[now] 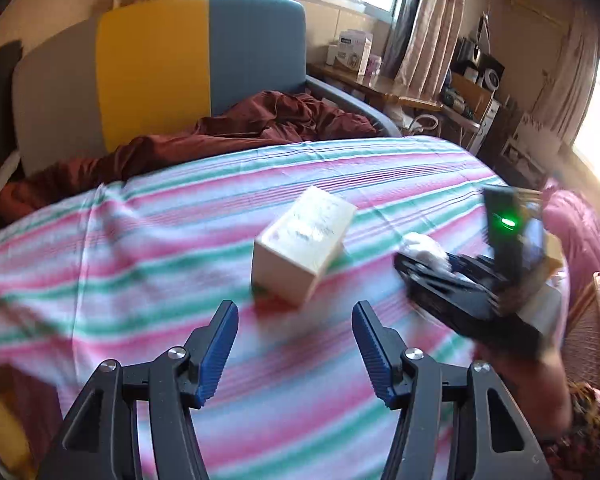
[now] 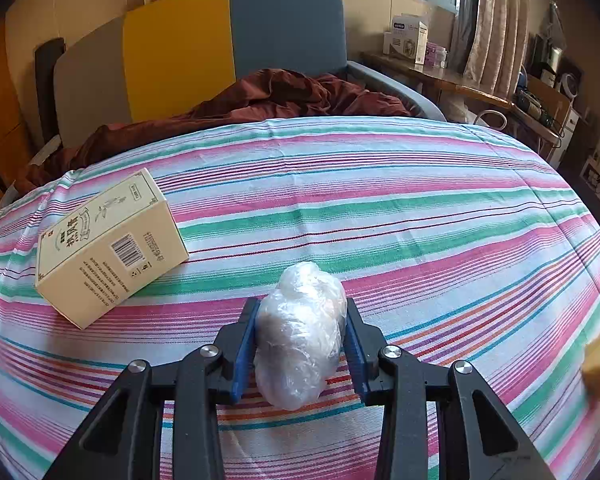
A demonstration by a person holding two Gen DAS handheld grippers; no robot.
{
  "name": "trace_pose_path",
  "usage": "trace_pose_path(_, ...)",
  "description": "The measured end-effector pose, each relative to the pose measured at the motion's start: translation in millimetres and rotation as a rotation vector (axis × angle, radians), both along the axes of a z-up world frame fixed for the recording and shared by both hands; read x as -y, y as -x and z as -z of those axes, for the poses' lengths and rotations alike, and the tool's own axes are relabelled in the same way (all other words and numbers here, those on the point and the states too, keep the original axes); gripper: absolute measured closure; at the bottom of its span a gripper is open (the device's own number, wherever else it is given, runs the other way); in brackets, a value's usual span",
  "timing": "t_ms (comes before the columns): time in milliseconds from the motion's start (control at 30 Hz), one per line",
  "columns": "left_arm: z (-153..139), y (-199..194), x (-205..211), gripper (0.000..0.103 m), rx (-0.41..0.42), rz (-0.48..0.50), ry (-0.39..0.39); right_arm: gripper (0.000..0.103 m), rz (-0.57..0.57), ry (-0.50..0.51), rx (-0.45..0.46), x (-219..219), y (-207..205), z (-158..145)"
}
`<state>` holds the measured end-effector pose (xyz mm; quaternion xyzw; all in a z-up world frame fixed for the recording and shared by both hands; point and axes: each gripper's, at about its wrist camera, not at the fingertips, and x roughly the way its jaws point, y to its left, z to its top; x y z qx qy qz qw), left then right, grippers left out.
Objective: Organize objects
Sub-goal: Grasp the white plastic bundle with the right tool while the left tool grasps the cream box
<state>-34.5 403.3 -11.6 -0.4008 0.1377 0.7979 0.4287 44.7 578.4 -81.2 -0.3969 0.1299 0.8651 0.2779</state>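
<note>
Crinkled plastic-wrapped bundle (image 2: 300,336), whitish, translucent

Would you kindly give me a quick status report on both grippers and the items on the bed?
Right gripper shut on plastic-wrapped bundle. Left gripper open, empty, pointing at cream box lying on striped sheet. Nothing between it and the box.

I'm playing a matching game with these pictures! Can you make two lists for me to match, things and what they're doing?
Things:
1. cream box
2. plastic-wrapped bundle
3. left tongs
4. dark red blanket

States:
A. open, holding nothing
B. squeezed between the right tongs
C. lying on its side on the striped sheet
D. crumpled by the headboard

Pairs: 1-C, 2-B, 3-A, 4-D
</note>
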Motion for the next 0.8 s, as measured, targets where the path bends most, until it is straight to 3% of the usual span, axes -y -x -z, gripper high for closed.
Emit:
trace_pose_path(200, 10.6, 18.6, -44.7, 0.043, 0.003, 0.088, 0.023, 0.063, 0.004, 0.001, -0.014, -0.2, -0.8, 2.0)
trace_pose_path(467, 32.1, 25.7, -72.3, 0.042, 0.050, 0.108, 0.040, 0.063, 0.007, -0.012, -0.017, 0.6, -2.0, 3.0)
trace_pose_path(700, 21.3, 21.0, -78.3, 0.041, 0.024, 0.143, -0.003, 0.063, 0.008, -0.013, -0.024, 1.3, -2.9, 3.5)
trace_pose_path(800, 17.1, 24.0, -86.0, 0.035, 0.044, 0.193, -0.009, 0.063, 0.010, -0.012, -0.026, 1.2, -2.8, 3.3)
